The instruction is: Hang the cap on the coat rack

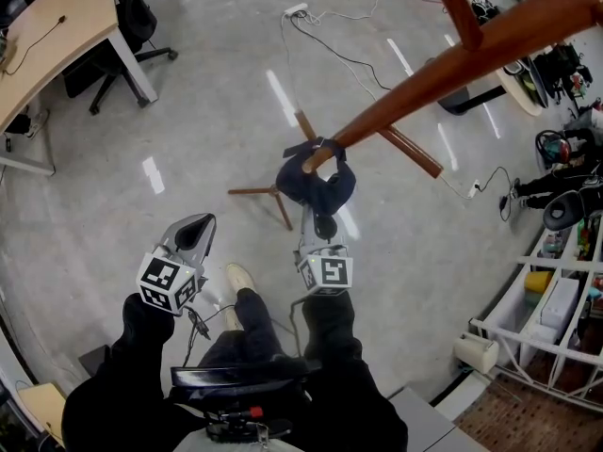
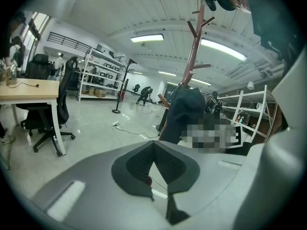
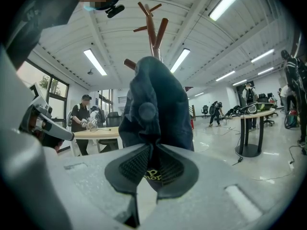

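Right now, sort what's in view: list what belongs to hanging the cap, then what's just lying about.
Job: cap; coat rack; right gripper, fingers shut on the cap.
Lying about: left gripper, shut and empty; desk; office chair; power strip; shelf unit.

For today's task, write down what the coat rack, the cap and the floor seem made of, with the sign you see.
Coat rack: probably varnished wood, reddish-brown with slight sheen.
Cap: dark navy cloth, matte, sagging in soft folds.
Floor: likely polished concrete, grey and glossy, mirroring ceiling lights.
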`<state>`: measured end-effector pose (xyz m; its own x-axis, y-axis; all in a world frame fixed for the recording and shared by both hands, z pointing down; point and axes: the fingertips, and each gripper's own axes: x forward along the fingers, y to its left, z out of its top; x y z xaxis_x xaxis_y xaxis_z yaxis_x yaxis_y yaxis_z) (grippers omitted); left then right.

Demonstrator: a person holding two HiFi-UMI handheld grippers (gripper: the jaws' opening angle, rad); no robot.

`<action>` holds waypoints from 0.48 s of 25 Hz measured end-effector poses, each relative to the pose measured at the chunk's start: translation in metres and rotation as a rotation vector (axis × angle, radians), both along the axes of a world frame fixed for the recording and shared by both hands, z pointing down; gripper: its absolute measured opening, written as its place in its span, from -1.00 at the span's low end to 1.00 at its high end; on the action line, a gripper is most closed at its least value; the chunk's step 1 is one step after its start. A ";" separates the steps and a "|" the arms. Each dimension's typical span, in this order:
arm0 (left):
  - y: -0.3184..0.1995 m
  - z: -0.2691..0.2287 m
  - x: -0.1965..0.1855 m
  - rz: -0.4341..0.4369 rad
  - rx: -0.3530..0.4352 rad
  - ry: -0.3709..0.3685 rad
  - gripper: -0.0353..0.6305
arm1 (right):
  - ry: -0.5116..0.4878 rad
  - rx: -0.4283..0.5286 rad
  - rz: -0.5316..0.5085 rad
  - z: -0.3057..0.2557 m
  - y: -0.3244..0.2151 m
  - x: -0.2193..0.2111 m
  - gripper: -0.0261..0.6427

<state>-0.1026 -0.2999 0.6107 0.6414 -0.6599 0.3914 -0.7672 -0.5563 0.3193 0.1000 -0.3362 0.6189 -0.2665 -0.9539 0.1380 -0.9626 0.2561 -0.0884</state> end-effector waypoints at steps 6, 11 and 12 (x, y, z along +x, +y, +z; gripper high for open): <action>0.000 0.002 0.004 0.005 0.000 0.000 -0.88 | -0.013 0.005 0.001 0.001 0.002 0.002 -0.78; 0.002 0.003 0.004 0.001 -0.003 -0.006 -0.88 | -0.008 -0.014 -0.010 0.005 0.002 0.001 -0.72; 0.002 0.003 0.003 -0.002 -0.003 -0.006 -0.88 | -0.006 -0.021 -0.013 0.007 0.002 0.001 -0.68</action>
<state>-0.0995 -0.2976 0.6140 0.6376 -0.6600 0.3972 -0.7703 -0.5539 0.3160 0.1009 -0.3343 0.6264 -0.2802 -0.9472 0.1562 -0.9585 0.2671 -0.0996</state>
